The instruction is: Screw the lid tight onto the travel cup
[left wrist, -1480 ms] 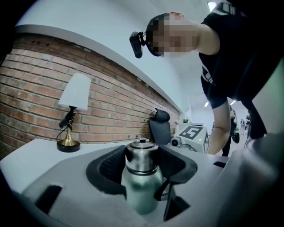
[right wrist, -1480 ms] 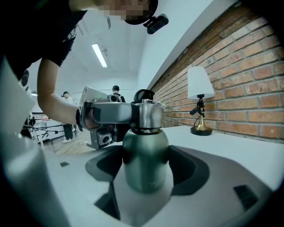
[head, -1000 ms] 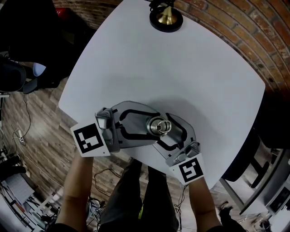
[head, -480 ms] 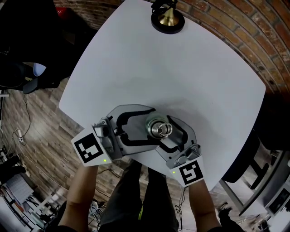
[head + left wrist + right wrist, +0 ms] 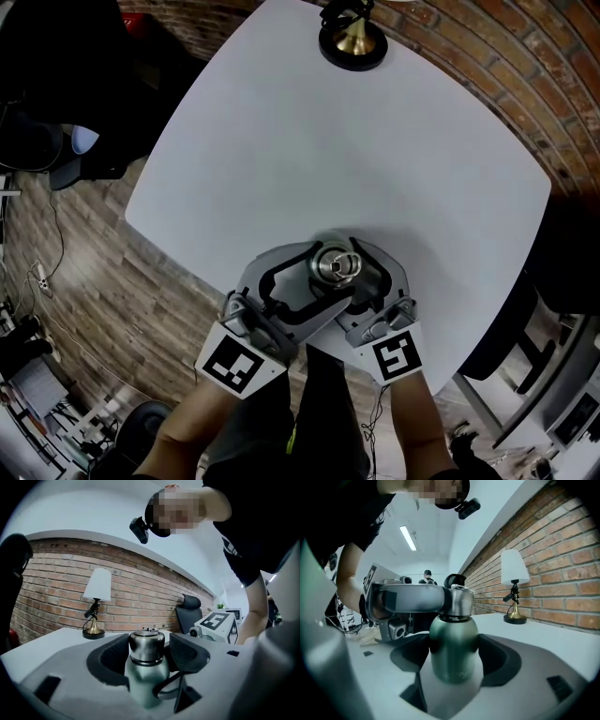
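A green metal travel cup (image 5: 453, 648) with a steel lid (image 5: 335, 265) stands near the table's front edge. My right gripper (image 5: 453, 660) is shut on the cup's body, its black pads against both sides. My left gripper (image 5: 146, 648) reaches in level from the near left, and its pads flank the lid (image 5: 146, 645). Its jaws have just been closing, with the lid between them and a thin gap still showing on the right side. In the right gripper view one grey finger (image 5: 412, 597) of the left gripper lies alongside the lid (image 5: 459, 603).
The white table (image 5: 328, 141) ends just behind both grippers, where the person stands. A brass desk lamp (image 5: 352, 42) with a white shade (image 5: 98, 584) stands at the far edge before a brick wall. A black office chair (image 5: 190, 611) is beside the table.
My left gripper has swung from the cup's left side round to the near side, its marker cube now lower and further right. Cup and right gripper have stayed put.
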The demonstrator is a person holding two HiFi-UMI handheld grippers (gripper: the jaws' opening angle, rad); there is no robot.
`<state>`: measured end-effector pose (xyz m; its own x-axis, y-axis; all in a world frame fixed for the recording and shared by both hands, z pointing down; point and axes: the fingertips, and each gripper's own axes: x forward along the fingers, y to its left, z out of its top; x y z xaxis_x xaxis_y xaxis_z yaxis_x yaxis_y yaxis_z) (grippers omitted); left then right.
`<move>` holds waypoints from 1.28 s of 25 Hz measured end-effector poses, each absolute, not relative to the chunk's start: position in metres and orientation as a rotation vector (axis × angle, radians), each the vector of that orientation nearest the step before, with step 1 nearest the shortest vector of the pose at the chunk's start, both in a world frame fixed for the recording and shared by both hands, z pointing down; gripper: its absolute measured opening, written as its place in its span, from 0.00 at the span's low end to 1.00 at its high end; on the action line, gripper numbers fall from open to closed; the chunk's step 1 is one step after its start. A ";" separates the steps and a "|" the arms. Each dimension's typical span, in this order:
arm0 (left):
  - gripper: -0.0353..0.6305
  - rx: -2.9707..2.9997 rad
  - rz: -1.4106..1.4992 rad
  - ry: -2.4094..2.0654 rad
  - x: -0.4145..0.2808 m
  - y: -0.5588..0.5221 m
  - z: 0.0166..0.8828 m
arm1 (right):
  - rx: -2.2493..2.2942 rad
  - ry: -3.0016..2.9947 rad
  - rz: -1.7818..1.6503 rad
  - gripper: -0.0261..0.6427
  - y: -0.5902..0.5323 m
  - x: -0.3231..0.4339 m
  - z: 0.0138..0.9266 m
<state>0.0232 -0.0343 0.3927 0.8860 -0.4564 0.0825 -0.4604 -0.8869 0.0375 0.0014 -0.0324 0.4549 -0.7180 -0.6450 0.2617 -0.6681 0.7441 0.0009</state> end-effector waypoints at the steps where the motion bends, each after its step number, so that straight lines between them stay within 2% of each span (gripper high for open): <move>1: 0.46 2.992 0.123 -0.778 0.025 -0.036 0.393 | 1.034 -2.701 0.130 0.51 -0.033 0.001 0.454; 5: 0.48 2.956 0.173 -0.931 0.032 -0.042 0.394 | 1.054 -2.690 0.156 0.51 -0.032 0.003 0.456; 9: 0.44 2.960 0.191 -0.946 0.029 -0.044 0.397 | 1.058 -2.685 0.154 0.51 -0.032 0.002 0.457; 24: 0.45 3.143 0.214 0.094 0.032 -0.023 0.400 | 1.049 -2.694 0.144 0.51 -0.028 0.001 0.458; 32: 0.45 3.115 0.227 0.154 0.034 -0.025 0.400 | 1.045 -2.692 0.161 0.51 -0.030 0.003 0.459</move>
<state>0.0343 -0.0254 0.3998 0.9846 0.0992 0.1442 0.0972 -0.9950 0.0212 0.0026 -0.0296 0.4587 -0.7122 -0.6483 0.2694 -0.6757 0.7370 -0.0129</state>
